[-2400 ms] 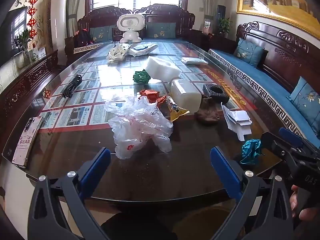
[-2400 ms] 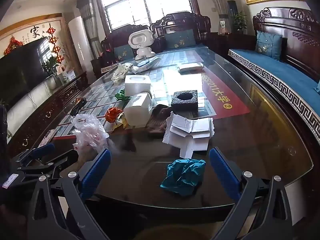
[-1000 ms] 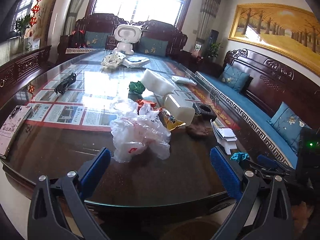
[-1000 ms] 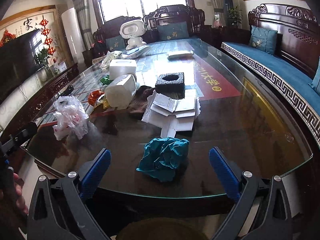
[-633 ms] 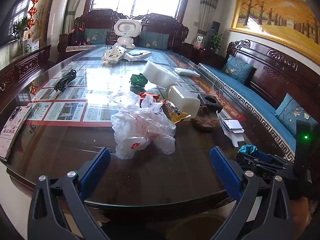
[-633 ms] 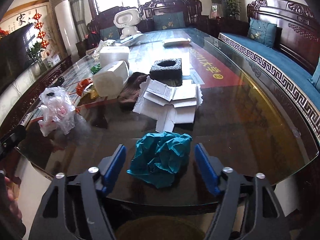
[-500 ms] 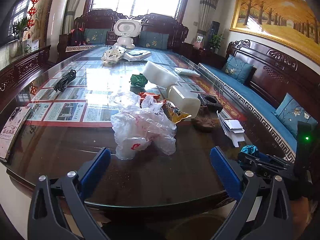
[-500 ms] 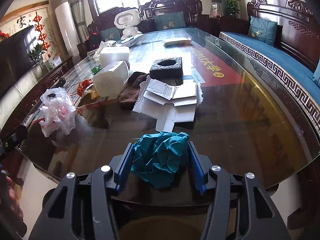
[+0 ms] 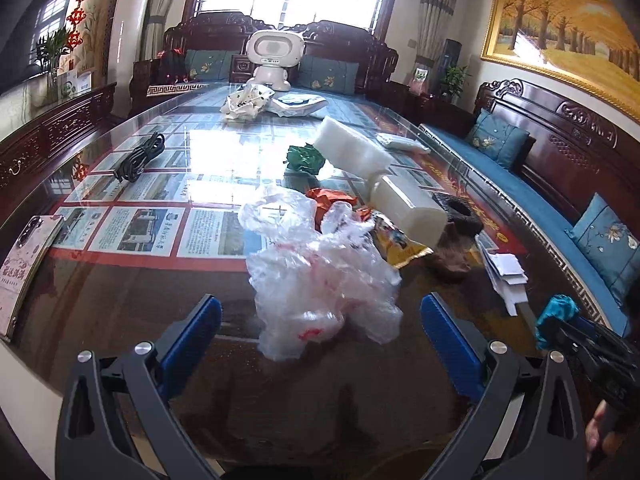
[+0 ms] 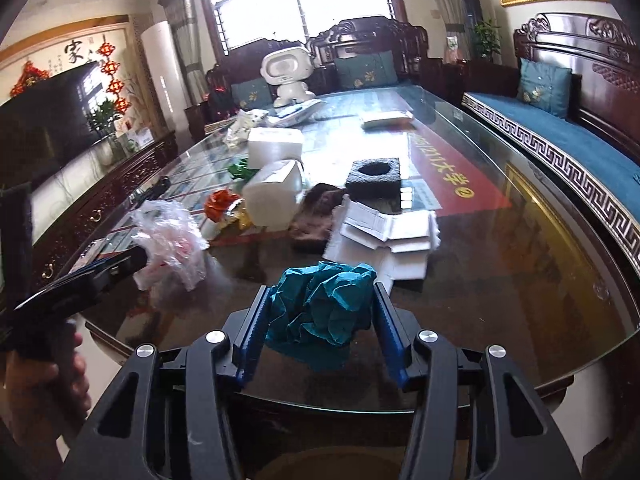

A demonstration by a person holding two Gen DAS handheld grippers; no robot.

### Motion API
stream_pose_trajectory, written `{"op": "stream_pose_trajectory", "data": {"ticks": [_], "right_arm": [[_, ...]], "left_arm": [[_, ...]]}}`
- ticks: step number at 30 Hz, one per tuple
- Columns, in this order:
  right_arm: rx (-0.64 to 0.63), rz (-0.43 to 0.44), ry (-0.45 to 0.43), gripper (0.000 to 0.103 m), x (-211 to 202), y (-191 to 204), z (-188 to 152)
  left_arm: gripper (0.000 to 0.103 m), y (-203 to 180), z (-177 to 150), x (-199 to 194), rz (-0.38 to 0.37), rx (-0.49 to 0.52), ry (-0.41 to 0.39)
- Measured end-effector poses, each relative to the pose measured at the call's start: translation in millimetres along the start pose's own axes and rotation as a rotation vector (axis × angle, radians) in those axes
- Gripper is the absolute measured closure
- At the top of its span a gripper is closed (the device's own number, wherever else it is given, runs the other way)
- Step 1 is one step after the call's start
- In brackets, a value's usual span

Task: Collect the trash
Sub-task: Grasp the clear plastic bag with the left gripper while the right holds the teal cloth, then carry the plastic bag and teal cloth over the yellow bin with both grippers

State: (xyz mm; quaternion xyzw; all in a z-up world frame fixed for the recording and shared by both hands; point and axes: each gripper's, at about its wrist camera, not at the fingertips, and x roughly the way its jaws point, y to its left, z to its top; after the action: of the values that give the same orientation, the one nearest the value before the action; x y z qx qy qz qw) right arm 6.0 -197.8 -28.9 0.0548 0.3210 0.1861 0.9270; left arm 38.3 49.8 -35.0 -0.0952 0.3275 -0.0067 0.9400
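teal paper wad [image 10: 320, 312]: crumpled up, squeezed between the blue pads of the right tool [image 10: 320, 330] at the near edge of the bench [image 10: 520, 280]. Can't tell if it's lifted off the glass.
right tool: jaws have just been closing, now clenched on the wad from both sides.
plastic bag [image 9: 320, 280]: clear with red print, lying on the glass ahead of the left tool [image 9: 320, 336], not touched.
left tool: released, pads spread wide, nothing between them.
white folded papers [image 10: 388, 236]: just behind the wad.
other trash: brown cloth [image 10: 316, 216], black foam block with a hole [image 10: 374, 178], white foam blocks [image 10: 274, 194], orange wrapper [image 10: 220, 200], green wad [image 9: 305, 158], all bunched mid-bench.
further out: black cable [image 9: 138, 157] on the left, white robot toy [image 9: 274, 58] at the far end.
hand [image 10: 52, 380]: grips the left tool's handle.
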Motion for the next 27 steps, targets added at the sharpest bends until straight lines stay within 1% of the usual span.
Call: {"op": "stream_pose_trajectory", "data": {"ticks": [4,8,11,15,17,18,19,20,22,23,24,27], "right_arm": [[-0.007,0.015,-0.004,0.054,1,7,4],[-0.003,0.026,-0.003,0.054,2,9,7],[-0.002,0.026,-0.006,0.053,3,8,9],[0.003,0.029,-0.008,0.053,2,7,9],[0.006,0.031,-0.008,0.053,2,6,9],[0.008,0.033,-0.007,0.053,1,5,8],[0.01,0.034,-0.007,0.053,1,5,8],[0.011,0.033,-0.006,0.053,1,5,7],[0.012,0.032,-0.006,0.053,0,5,6],[0.013,0.034,-0.005,0.053,-1,5,6],[0.012,0.034,-0.005,0.053,0,5,6],[0.006,0.031,-0.003,0.053,0,5,6]], "left_arm": [[0.004,-4,9,24,0.021,0.026,0.037],[0.004,-1,16,45,0.044,-0.003,0.077],[0.004,5,16,58,0.039,-0.036,0.111],[0.004,6,17,60,0.021,-0.051,0.113],[0.011,6,17,59,0.012,-0.046,0.108],[0.024,7,17,58,-0.001,-0.045,0.107],[0.033,8,17,57,-0.018,-0.051,0.107],[0.034,10,16,56,-0.023,-0.061,0.109],[0.044,11,15,53,-0.025,-0.063,0.103],[0.045,11,14,51,-0.029,-0.06,0.097],[0.05,12,14,50,-0.033,-0.061,0.095],[0.055,13,11,43,-0.034,-0.059,0.08]]}}
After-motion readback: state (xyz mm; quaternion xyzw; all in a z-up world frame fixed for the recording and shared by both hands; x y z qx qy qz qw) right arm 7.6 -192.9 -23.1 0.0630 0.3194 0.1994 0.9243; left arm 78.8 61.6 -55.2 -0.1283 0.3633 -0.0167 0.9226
